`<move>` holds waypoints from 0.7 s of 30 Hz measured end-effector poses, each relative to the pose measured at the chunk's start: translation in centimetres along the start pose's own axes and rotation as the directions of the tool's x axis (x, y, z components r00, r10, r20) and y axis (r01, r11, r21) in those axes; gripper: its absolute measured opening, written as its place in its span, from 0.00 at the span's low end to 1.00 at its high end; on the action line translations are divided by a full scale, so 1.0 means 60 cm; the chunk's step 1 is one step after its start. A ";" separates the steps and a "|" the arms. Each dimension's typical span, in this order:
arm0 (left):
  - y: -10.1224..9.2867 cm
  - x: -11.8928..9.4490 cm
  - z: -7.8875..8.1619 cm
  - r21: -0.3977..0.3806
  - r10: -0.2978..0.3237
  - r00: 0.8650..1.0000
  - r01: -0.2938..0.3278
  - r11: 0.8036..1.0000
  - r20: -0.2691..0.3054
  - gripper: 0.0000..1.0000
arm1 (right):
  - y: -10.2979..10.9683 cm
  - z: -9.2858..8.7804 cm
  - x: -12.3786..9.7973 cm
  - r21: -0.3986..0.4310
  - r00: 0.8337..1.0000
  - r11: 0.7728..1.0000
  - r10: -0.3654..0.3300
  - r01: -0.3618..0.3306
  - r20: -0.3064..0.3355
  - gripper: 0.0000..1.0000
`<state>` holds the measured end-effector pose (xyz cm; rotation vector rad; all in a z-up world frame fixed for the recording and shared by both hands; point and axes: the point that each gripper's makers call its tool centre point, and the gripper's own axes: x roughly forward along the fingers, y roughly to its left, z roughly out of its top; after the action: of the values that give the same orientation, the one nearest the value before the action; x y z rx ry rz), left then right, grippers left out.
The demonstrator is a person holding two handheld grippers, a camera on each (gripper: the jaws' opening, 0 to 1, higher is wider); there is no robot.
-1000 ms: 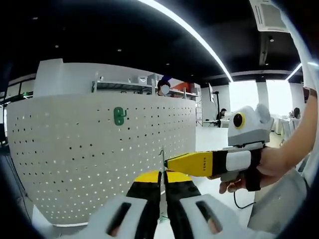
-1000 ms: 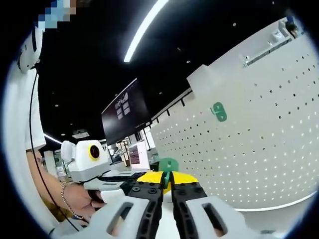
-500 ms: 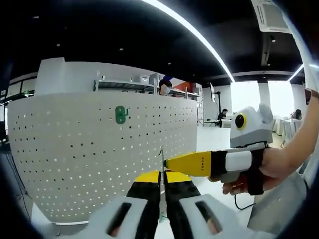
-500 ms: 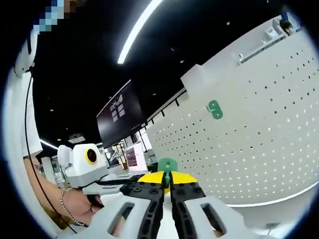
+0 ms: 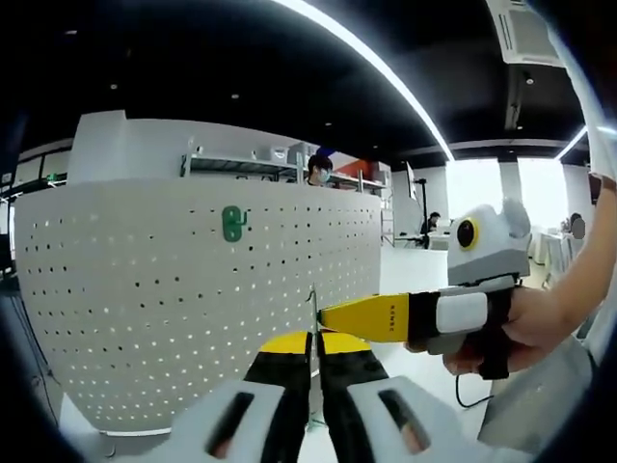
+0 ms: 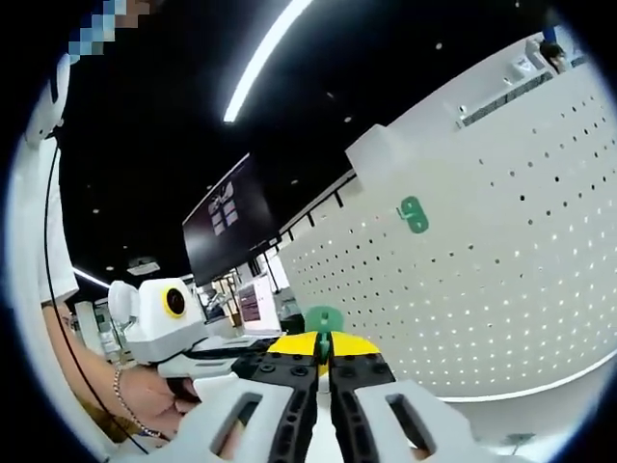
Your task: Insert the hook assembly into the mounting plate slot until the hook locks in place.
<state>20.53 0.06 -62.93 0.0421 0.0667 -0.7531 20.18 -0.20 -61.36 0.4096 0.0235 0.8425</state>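
Note:
In the left gripper view my left gripper (image 5: 311,340) is shut on a thin metal plate (image 5: 311,313) that I see edge-on, standing up between the jaws. My right gripper (image 5: 330,316) reaches in from the right, and its yellow tip touches that plate. In the right gripper view my right gripper (image 6: 323,343) is shut on a green hook piece (image 6: 323,319). The left gripper (image 6: 275,349) meets this piece from the left. Another green hook (image 5: 232,223) (image 6: 413,214) hangs on the white pegboard (image 5: 145,309) (image 6: 501,270) behind.
The curved white pegboard wall stands close behind both grippers. A person's hand (image 5: 535,323) holds the right gripper, and a forearm (image 6: 125,386) holds the left one. Shelves and screens stand farther back in the room.
Both grippers stay shut and joined at the held parts. The right gripper view has shifted slightly, so the pegboard hook sits a little further left in it.

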 end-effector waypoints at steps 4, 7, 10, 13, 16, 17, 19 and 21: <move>0.000 0.000 0.003 -0.001 -0.003 1.000 0.003 1.000 0.007 0.02 | 0.001 0.003 0.000 -0.006 1.000 1.000 0.003 -0.003 -0.002 0.00; 0.000 -0.001 0.003 -0.003 -0.002 1.000 0.002 1.000 0.013 0.03 | 0.003 0.003 0.001 -0.004 1.000 1.000 0.007 -0.007 -0.004 0.00; 0.002 0.000 0.001 -0.018 -0.011 1.000 0.011 1.000 0.009 0.07 | 0.002 0.001 0.000 -0.004 1.000 1.000 0.012 -0.012 -0.011 0.00; 0.016 0.002 -0.006 -0.024 0.014 1.000 -0.015 1.000 -0.012 0.31 | 0.004 0.004 -0.001 -0.009 1.000 1.000 0.016 -0.017 -0.010 0.00; 0.022 0.003 -0.013 -0.046 0.017 1.000 -0.018 0.999 -0.024 0.50 | 0.003 0.005 0.000 -0.009 1.000 1.000 0.017 -0.017 -0.012 0.00; 0.023 0.003 -0.014 -0.042 0.018 0.999 -0.020 0.999 -0.027 0.54 | 0.003 0.003 0.000 -0.009 1.000 1.000 0.018 -0.018 -0.014 0.00; 0.024 0.003 -0.016 -0.030 0.029 0.999 -0.029 0.999 -0.030 0.67 | 0.005 -0.001 -0.001 -0.005 1.000 1.000 0.019 -0.019 -0.017 0.00; 0.023 0.006 -0.018 -0.023 0.031 0.999 -0.032 0.999 -0.034 0.78 | 0.006 -0.003 -0.001 -0.002 1.000 1.000 0.021 -0.021 -0.021 0.00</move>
<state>21.69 0.86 -64.02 0.0338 0.1064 -0.7203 19.85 0.06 -61.39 0.3994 0.0374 0.8673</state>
